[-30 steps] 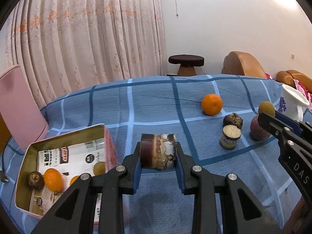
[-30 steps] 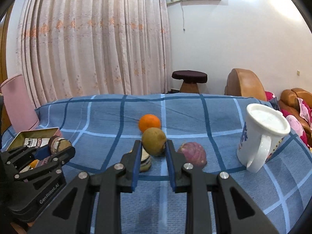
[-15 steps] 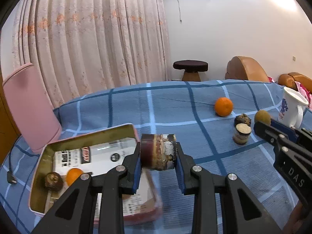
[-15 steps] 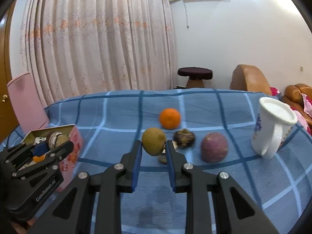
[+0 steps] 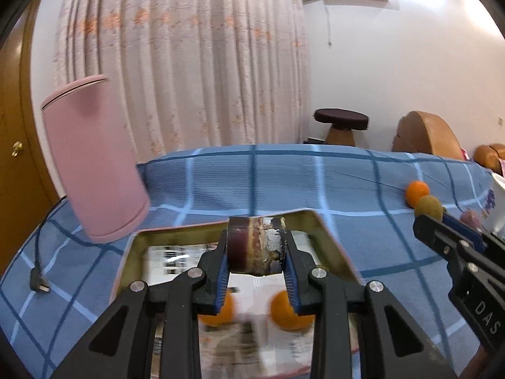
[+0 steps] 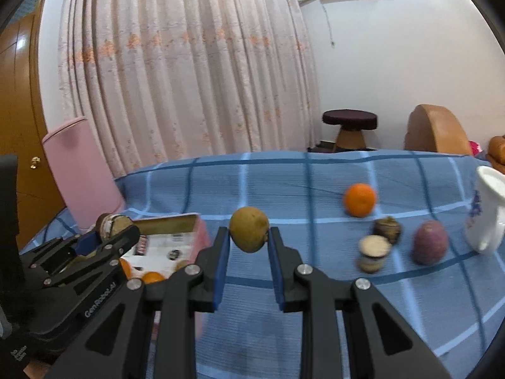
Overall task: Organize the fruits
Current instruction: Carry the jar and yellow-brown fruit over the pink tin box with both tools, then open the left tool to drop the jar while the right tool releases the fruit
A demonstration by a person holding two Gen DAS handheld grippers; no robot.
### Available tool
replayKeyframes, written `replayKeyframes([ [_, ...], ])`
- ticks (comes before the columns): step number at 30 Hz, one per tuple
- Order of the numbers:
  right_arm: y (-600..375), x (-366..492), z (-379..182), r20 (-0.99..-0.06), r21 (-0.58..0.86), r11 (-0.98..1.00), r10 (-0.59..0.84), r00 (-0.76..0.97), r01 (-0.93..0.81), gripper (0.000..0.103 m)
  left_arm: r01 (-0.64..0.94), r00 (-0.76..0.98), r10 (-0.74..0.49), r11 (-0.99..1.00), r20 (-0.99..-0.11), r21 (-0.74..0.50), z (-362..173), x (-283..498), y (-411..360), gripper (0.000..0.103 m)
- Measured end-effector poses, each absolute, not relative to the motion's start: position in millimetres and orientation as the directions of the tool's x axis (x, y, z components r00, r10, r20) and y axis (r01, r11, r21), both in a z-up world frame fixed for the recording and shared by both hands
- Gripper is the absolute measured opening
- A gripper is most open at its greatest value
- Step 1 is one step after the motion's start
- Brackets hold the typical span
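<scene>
So you grip a dark cut sugarcane stub (image 5: 256, 245) and brown round fruit (image 6: 249, 233); two oranges (image 5: 285, 314) sit inside the gold tin (image 5: 328, 246); four remain on the bed's right edge.

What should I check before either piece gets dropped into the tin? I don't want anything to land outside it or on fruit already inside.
1. Left gripper shut on the cut cane piece: ok, it sits squarely between the jaws.
2. Right gripper shut on the brown fruit: ok.
3. Cut cane piece over the tin: ok; the tin's floor shows below it.
4. Brown fruit over the tin: not ok; it hangs above the blue cloth, beside the tin's right wall.
5. Free landing spot: cannot tell; two oranges lie under the left gripper and the tin's floor is blurred.
6. Pink cylinder clear of the tin: ok.
</scene>
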State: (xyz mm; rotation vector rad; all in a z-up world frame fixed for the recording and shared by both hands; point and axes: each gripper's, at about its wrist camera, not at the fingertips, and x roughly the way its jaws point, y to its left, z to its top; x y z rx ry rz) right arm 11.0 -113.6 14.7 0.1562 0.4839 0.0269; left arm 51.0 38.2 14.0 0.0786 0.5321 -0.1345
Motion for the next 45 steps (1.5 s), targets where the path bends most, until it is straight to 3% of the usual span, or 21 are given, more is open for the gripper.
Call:
replayKeyframes([
  [11, -52, 45, 5, -0.493, 0.143, 0.987, 0.137, 0.859, -0.075, 0.027, 0.02, 0.833, 0.005, 0.999, -0.553, 0.038, 4, 71, 93, 0.032],
  [23, -34, 77, -11, -0.576, 0.138, 0.984, 0.173, 0.799, -0.114, 0.027, -0.012, 0.782, 0.067, 0.996, -0.619, 0.093, -12, 82, 92, 0.032],
  [36, -31, 76, -12, -0.578, 0.162, 0.975, 0.221, 0.785, -0.155, 0.03, -0.027, 0.762, 0.099, 0.992, -0.639, 0.12, -17, 85, 90, 0.032],
  [37, -32, 74, -11, -0.573, 0.162, 0.975, 0.219, 0.79, -0.153, 0.032, -0.031, 0.761, 0.095, 0.993, -0.642, 0.11, -17, 85, 91, 0.032],
  [39, -35, 71, -10, -0.557, 0.167, 0.975, 0.213, 0.803, -0.143, 0.051, -0.032, 0.758, 0.08, 0.996, -0.648, 0.086, -17, 86, 93, 0.032],
  [41, -39, 65, -7, -0.531, 0.175, 0.977, 0.2, 0.823, -0.124, 0.064, -0.029, 0.752, 0.068, 0.997, -0.656, 0.07, -17, 87, 94, 0.033],
  [44, -45, 59, -3, -0.502, 0.177, 0.978, 0.182, 0.845, -0.106, 0.068, -0.022, 0.747, 0.048, 0.999, -0.663, 0.047, -16, 87, 93, 0.047],
  [45, -46, 58, -3, -0.498, 0.176, 0.979, 0.176, 0.849, -0.099, 0.071, -0.026, 0.757, 0.048, 0.999, -0.651, 0.044, -14, 84, 93, 0.057],
])
